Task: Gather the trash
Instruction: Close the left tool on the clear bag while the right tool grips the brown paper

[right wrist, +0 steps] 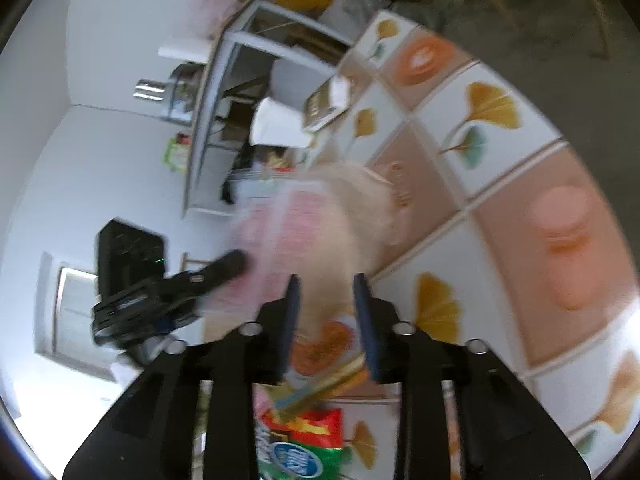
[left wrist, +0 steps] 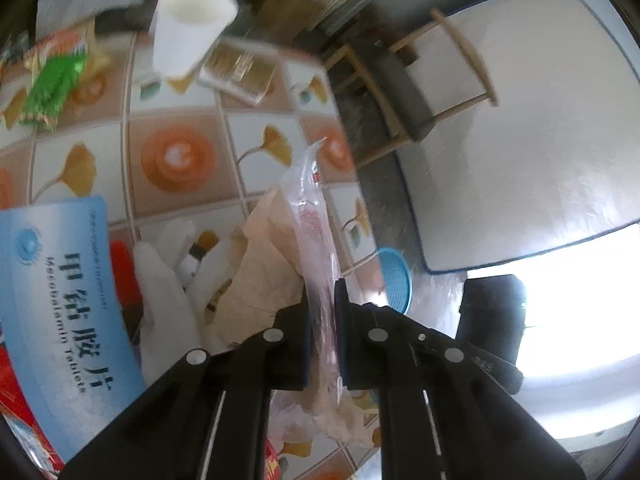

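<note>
My left gripper (left wrist: 324, 300) is shut on a clear plastic bag (left wrist: 316, 216) with pink print, held up over crumpled beige paper (left wrist: 264, 276) on the tiled tablecloth (left wrist: 180, 156). My right gripper (right wrist: 326, 292) is open and empty, its jaws on either side of the blurred beige paper (right wrist: 352, 208). The plastic bag (right wrist: 280, 232) and the left gripper's black body (right wrist: 172, 292) show to its left. A white paper cup (left wrist: 188, 28) stands at the far side, and it also shows in the right wrist view (right wrist: 276, 122).
A blue medicine box (left wrist: 60, 300) and a white-gloved hand (left wrist: 168, 300) are at the left. A green snack wrapper (left wrist: 56, 80) and a gold box (left wrist: 240, 68) lie far back. A blue bin (left wrist: 394, 280) and wooden chair (left wrist: 400, 80) stand beyond the table edge. A red-green packet (right wrist: 304, 440) lies near me.
</note>
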Demonstrator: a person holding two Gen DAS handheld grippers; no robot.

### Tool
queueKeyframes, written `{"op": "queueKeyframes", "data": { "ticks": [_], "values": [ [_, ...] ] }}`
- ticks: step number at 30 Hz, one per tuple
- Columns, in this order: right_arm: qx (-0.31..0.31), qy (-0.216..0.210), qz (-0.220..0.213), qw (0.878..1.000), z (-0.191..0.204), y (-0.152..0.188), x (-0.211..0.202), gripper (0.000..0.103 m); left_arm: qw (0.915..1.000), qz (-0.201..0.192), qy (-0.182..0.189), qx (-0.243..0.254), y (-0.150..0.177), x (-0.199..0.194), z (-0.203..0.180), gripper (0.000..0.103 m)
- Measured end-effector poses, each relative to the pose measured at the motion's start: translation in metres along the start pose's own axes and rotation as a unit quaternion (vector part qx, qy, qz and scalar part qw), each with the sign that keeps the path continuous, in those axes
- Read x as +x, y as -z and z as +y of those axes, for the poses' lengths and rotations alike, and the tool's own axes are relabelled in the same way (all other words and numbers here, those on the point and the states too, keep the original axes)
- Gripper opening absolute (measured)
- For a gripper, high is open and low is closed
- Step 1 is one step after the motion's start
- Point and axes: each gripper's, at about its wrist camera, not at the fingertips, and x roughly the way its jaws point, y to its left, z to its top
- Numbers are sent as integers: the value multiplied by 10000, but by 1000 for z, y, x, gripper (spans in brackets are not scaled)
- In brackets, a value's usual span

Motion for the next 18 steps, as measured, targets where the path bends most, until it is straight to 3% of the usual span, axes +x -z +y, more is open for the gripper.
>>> {"op": "queueKeyframes", "data": {
  "ticks": [3,7,9,13,18],
  "values": [
    [145,187,37,9997,-6,0,1,50,9996,-214,182,94,5,-9,-2,9],
    [23,34,-12,10000,7,0,-1,55,9973,-512,484,220,11,-22,-3,9],
    [-4,-130,-66,9999,14,-3,-2,58,9957,-594,689,164,14,-28,-2,8],
    [428,-912,-202,9947,8,-11,-3,59,9923,-726,995,127,19,-37,0,6],
    [782,-1280,-121,9886,3,-21,14,61,9893,-755,1250,-67,25,-39,9,5]
  ]
}}
